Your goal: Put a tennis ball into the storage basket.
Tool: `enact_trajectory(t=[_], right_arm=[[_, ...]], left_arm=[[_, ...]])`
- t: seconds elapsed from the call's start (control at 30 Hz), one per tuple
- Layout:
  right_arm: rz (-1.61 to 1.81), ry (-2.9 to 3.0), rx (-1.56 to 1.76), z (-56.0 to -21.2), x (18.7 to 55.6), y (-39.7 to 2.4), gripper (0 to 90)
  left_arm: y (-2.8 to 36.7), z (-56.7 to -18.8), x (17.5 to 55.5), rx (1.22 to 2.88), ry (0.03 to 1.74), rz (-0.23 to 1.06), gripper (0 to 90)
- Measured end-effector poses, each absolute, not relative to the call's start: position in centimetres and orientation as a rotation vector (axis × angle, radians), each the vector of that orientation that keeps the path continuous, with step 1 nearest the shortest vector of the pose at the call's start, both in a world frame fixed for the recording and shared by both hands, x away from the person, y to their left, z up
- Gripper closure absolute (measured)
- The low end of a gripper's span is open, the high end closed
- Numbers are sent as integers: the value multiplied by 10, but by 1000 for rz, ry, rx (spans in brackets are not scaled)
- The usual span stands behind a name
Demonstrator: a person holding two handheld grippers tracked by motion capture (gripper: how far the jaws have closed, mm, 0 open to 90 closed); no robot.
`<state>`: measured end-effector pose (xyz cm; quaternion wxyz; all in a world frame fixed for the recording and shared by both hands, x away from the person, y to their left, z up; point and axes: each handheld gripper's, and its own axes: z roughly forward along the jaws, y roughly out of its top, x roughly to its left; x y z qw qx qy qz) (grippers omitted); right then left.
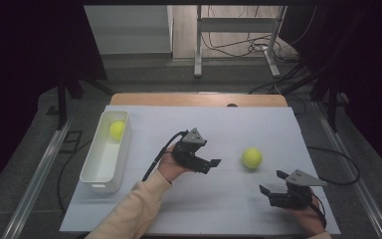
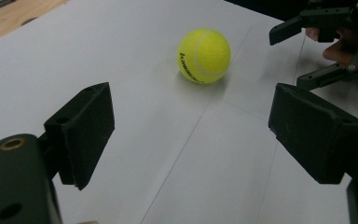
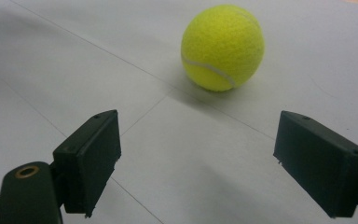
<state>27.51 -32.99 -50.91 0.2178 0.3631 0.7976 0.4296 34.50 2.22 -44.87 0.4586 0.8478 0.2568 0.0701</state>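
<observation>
A yellow tennis ball [image 1: 251, 158] lies loose on the white sheet, right of centre. My left gripper [image 1: 210, 166] sits a short way to its left, pointing toward it, jaws open with nothing between them. In the left gripper view the ball [image 2: 203, 56] rests ahead of the open gripper [image 2: 191, 133]. My right gripper [image 1: 274, 182] is below and right of the ball, near the front edge, also open and empty; its own view has the ball [image 3: 223, 46] ahead of the gripper [image 3: 198, 161]. A second tennis ball [image 1: 117, 130] lies in the white bin [image 1: 99, 172] at left.
The white sheet [image 1: 179, 124] covers a wooden table whose far edge [image 1: 199, 99] shows at the back. In the left gripper view the right gripper [image 2: 328, 42] and a hand appear beyond the ball. Table legs and cables stand on the floor behind.
</observation>
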Motion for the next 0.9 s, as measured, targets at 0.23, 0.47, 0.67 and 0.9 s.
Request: enact_trajectory(t=[0.23, 0.47, 0.67, 0.9], right_arm=[[1188, 2209, 1003, -509, 275, -330, 154], [1196, 2204, 1008, -509, 275, -332, 154], [1202, 2206, 1005, -509, 275, -331, 154], [1205, 2206, 1002, -509, 275, -331, 154]], left_arm=[[7, -456, 354, 2102, 635, 146, 154], [-11, -465, 363, 2130, 627, 123, 154], [-23, -473, 370, 2151, 634, 111, 154], [-32, -476, 376, 2167, 637, 100, 154]])
